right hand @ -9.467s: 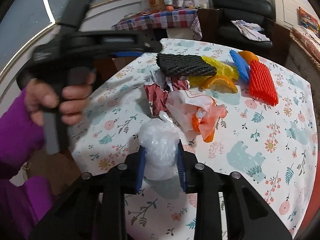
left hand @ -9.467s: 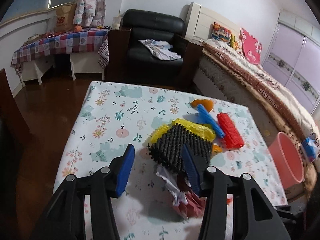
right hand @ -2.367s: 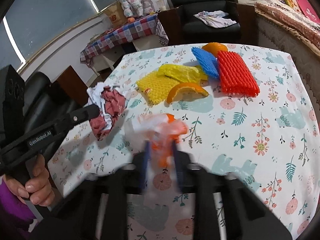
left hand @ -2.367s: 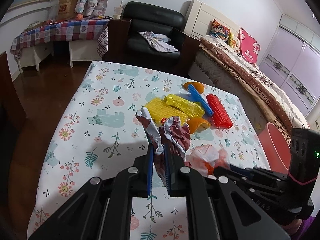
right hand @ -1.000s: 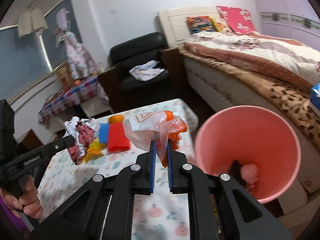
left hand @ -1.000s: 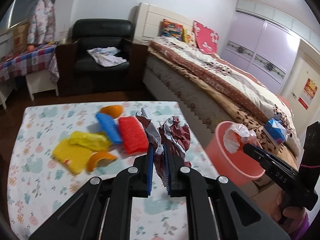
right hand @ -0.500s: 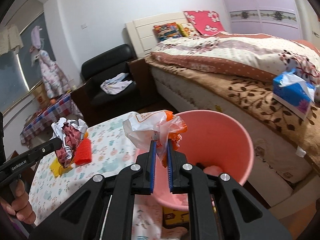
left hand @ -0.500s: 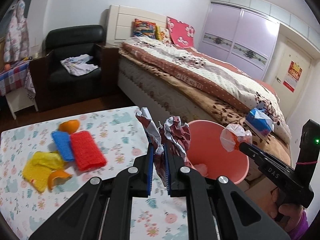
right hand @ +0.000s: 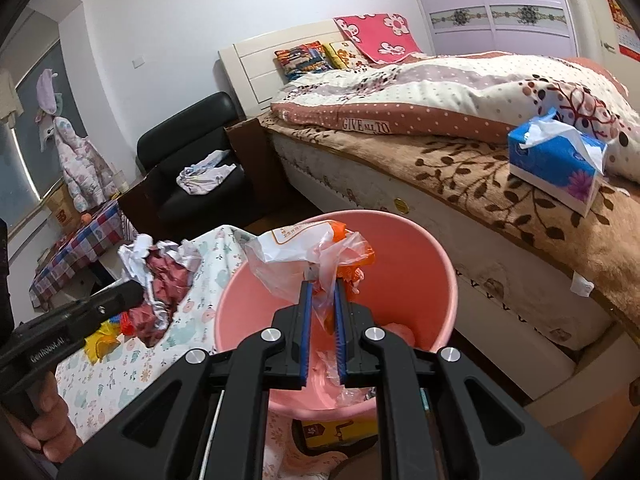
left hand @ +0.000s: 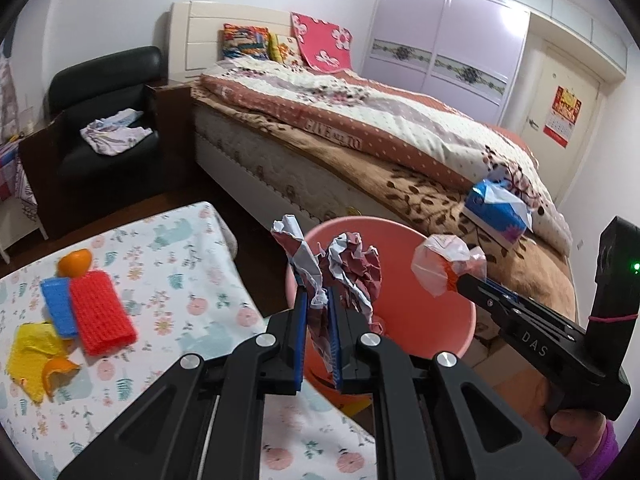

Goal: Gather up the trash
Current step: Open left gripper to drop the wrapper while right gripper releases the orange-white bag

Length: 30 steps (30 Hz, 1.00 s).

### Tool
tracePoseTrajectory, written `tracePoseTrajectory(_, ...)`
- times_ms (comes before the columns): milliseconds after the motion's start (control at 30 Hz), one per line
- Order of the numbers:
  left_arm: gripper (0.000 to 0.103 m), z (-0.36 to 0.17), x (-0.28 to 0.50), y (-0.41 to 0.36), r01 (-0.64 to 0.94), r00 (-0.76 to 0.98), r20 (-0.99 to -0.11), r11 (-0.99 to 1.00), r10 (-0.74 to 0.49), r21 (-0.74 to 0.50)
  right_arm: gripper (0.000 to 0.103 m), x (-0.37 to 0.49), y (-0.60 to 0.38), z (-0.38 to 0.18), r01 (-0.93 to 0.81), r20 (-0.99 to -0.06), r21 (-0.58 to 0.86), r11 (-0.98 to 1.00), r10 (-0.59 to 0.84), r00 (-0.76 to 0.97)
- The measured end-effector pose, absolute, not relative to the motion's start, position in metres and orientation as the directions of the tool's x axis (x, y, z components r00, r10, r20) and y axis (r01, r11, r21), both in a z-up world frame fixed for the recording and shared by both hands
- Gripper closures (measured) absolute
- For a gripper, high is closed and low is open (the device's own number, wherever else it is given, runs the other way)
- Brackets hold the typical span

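Setting: a bedroom in a private home; evidence as follows: a made bed (left hand: pixel 360 128) with patterned quilt and cushions against a cream headboard (left hand: pixel 208 40); a lilac sliding-door wardrobe (left hand: pixel 448 40); a black leather armchair (left hand: pixel 108 92) holding loose clothing; a tissue pack (right hand: pixel 556 160) on the bedspread; a worktop (left hand: pixel 180 264) under a floral household cloth.

- We have carried the crumpled wrapper (left hand: pixel 352 264) from the table (left hand: pixel 180 280) over the pink bucket (left hand: pixel 436 336).
- Our plastic bag (right hand: pixel 304 256) followed, bucket now at 12 o'clock.
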State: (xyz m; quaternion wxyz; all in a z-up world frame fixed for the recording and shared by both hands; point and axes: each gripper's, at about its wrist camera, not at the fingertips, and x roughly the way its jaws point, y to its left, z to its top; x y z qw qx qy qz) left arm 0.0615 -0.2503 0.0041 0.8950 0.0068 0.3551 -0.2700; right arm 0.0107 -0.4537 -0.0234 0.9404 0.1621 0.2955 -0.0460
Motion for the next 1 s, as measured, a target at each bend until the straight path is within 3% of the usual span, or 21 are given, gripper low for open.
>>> tracePoseTrajectory(500,0.09,-0.018,0.064,-0.293,0.53,0.547,-0.681,0.832,-0.486,-0.167,0.092,0.012,-0.47,-0.035,0.203,-0.587,0.296,0.933,0.01,0.809)
tracePoseTrajectory(567,0.083,-0.019,0.063,-0.294,0.529,0.549,-0.682,0.832,-0.484,-0.165,0.092,0.012,-0.471,-0.035,0.203,-0.587,0.298,0.933,0.012,0.809)
tracePoseTrajectory(633,0.068,-0.018,0.062,-0.294,0.527,0.552,-0.681,0.834,-0.481,-0.163,0.092,0.013,-0.472,-0.036,0.203,-0.588,0.299,0.932,0.013,0.809)
tracePoseTrajectory(700,0.063,-0.017,0.061,-0.294,0.523,0.56,-0.677,0.837,-0.478,-0.158,0.092,0.013,-0.472,-0.036,0.201,-0.588,0.3,0.932,0.015,0.808)
tracePoseTrajectory(1000,0.056,-0.014,0.058,-0.291,0.516,0.574,-0.672,0.844,-0.468,-0.148,0.092,0.017,-0.47,-0.039,0.205,-0.605,0.3,0.932,0.019,0.796)
